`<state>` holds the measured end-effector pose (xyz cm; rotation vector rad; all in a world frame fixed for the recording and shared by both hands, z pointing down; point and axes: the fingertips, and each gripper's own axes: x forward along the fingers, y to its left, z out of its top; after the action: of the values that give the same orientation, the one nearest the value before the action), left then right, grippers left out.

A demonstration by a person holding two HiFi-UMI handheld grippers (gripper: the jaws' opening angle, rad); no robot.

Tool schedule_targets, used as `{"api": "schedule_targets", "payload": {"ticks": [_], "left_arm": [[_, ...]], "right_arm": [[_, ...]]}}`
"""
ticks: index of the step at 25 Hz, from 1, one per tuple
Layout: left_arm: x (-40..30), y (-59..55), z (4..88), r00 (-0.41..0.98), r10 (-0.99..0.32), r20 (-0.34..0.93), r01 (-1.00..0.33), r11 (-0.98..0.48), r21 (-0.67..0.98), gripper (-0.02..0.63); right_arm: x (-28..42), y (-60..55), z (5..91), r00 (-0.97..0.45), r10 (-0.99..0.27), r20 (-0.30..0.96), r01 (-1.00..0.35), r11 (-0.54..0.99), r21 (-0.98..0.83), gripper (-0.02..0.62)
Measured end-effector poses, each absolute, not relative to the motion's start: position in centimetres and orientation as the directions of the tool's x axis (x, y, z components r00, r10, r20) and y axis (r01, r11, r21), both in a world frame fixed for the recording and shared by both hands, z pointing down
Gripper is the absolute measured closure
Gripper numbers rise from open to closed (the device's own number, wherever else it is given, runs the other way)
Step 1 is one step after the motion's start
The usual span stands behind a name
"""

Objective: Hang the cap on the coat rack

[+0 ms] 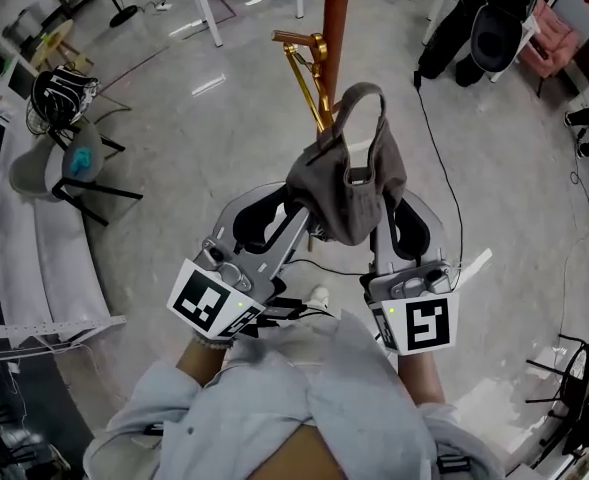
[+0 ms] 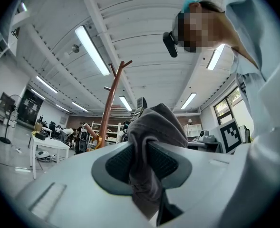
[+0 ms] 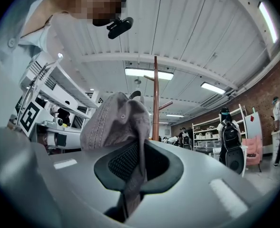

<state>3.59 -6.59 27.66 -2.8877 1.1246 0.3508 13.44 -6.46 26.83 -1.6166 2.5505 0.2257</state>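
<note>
A crumpled grey cap [image 1: 349,183] hangs between both grippers at chest height, with its strap loop arching upward. My left gripper [image 1: 296,208] is shut on the cap's left edge, and the cloth [image 2: 151,146] is pinched between its black pads [image 2: 120,163]. My right gripper [image 1: 389,208] is shut on the cap's right edge, where fabric [image 3: 118,125] folds down between its jaws. The coat rack's brown pole [image 1: 335,18] rises just beyond the cap, with a golden arm [image 1: 309,68] slanting off it. This pole [image 2: 112,106] stands left of the cap in the left gripper view and behind it [image 3: 155,99] in the right gripper view.
At the left, a chair [image 1: 64,168] carries a black helmet [image 1: 62,96], beside white shelving [image 1: 14,268]. White table legs [image 1: 209,3] stand at the top. A black bag [image 1: 494,23] and a pink seat [image 1: 554,38] are at the top right. A cable [image 1: 444,168] runs across the grey floor.
</note>
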Motion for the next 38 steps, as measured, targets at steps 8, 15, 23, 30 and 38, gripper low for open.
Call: {"api": "schedule_targets", "payload": {"ticks": [8, 15, 23, 30, 38], "left_arm": [[6.0, -7.9, 26.8, 0.682, -0.701, -0.209, -0.709, -0.704, 0.047, 0.509], [5.4, -7.8, 26.7, 0.654, -0.729, -0.201, -0.737, -0.674, 0.047, 0.509], [3.9, -8.4, 26.7, 0.634, -0.747, -0.199, -0.754, -0.655, 0.057, 0.509], [3.1, -9.8, 26.8, 0.634, -0.747, -0.199, -0.752, -0.656, 0.066, 0.509], [1.2, -11.2, 27.1, 0.629, -0.752, -0.197, -0.754, -0.652, 0.083, 0.509]], "right_arm": [[16.1, -8.3, 27.0, -0.452, -0.881, -0.143, -0.891, 0.452, 0.035, 0.569], [15.6, -8.5, 26.7, -0.482, -0.862, -0.156, -0.875, 0.481, 0.051, 0.569], [14.0, -9.2, 26.8, -0.503, -0.854, -0.13, -0.864, 0.502, 0.048, 0.569], [13.3, -10.6, 26.5, -0.499, -0.857, -0.13, -0.867, 0.496, 0.052, 0.569], [11.5, -11.9, 26.7, -0.503, -0.856, -0.12, -0.864, 0.495, 0.093, 0.569]]}}
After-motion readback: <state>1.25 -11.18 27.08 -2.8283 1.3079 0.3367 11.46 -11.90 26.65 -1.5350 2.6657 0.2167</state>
